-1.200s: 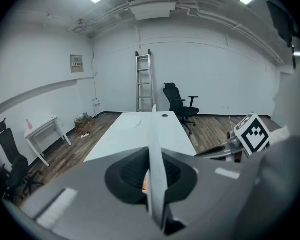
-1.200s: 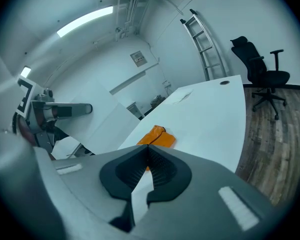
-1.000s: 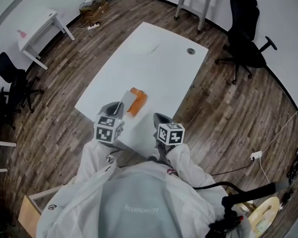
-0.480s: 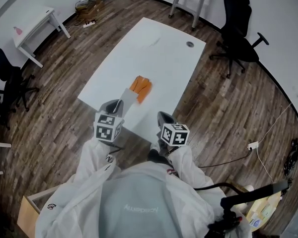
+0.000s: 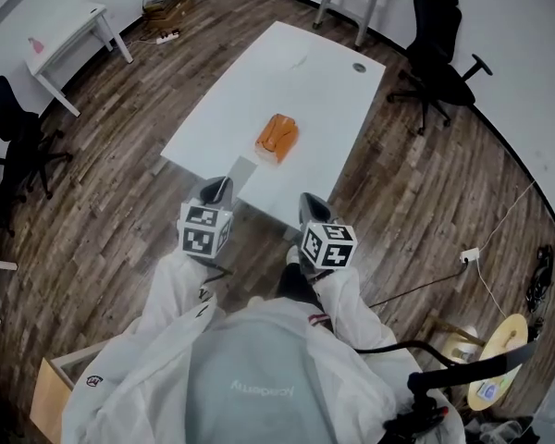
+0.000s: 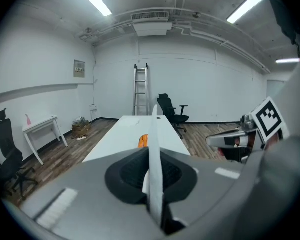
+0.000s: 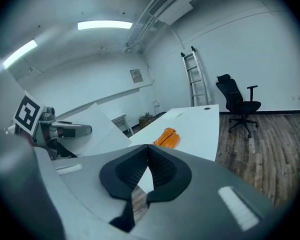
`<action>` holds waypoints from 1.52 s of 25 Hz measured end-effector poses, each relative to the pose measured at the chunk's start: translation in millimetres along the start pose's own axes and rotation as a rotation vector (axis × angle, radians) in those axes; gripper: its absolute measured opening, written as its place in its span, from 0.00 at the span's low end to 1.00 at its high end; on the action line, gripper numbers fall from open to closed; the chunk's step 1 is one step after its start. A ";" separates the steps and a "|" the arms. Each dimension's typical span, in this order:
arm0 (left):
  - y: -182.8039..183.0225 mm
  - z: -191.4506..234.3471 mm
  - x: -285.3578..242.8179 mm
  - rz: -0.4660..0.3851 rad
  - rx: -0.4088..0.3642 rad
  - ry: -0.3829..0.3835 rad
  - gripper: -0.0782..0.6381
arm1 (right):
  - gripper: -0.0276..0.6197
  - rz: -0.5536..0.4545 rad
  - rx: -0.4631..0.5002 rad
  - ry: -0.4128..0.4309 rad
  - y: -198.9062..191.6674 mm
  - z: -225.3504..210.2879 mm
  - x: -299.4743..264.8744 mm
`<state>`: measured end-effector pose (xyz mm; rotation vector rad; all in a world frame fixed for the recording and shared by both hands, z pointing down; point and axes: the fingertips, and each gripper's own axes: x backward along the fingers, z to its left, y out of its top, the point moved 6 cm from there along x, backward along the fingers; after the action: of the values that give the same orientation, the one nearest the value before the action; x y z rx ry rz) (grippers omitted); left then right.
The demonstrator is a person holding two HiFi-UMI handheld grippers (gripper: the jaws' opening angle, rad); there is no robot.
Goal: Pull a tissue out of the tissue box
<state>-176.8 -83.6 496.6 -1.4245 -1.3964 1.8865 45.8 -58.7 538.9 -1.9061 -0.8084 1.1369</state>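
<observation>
Orange is the colour of the tissue box, which is seen lying on the white table, towards the table's near half and clear of its edges. A white tissue is gripped by the left gripper, whose jaws are closed flat on the sheet. In the left gripper view the tissue is seen edge-on, standing upright out of the closed pads of the left gripper, with the tissue box visible far beyond it on the table. The tissue is fully out of the box and is not touching it; a stretch of bare table lies between the two. The right gripper is held beside the left one, over the near edge of the table. In its own view the right gripper is shown with its jaw tips pressed together, and nothing is held between them. From that view the tissue is seen as a broad sheet projecting from the left gripper, with the tissue box behind it. Both grippers are carried on arms in white sleeves. A ladder is leant against the far wall, with a black office chair standing near it on the wooden floor.
</observation>
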 end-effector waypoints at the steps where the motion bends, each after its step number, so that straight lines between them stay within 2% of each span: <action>1: -4.1 0.9 5.2 -0.001 0.003 -0.003 0.11 | 0.05 -0.006 0.002 -0.005 -1.7 4.8 4.3; 20: -38.3 -0.4 67.1 -0.047 0.007 -0.049 0.11 | 0.05 -0.081 0.024 -0.047 -8.2 56.0 54.0; 29: -47.2 -21.5 74.3 -0.046 -0.001 -0.088 0.11 | 0.05 -0.068 0.014 -0.070 -23.9 55.6 80.2; 38: -52.2 -27.7 76.2 -0.033 0.017 -0.090 0.11 | 0.04 -0.054 0.002 -0.072 -29.6 51.8 86.8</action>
<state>-195.9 10.5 505.2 -1.3151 -1.4334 1.9583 29.9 41.6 510.9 -1.8398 -0.8929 1.1779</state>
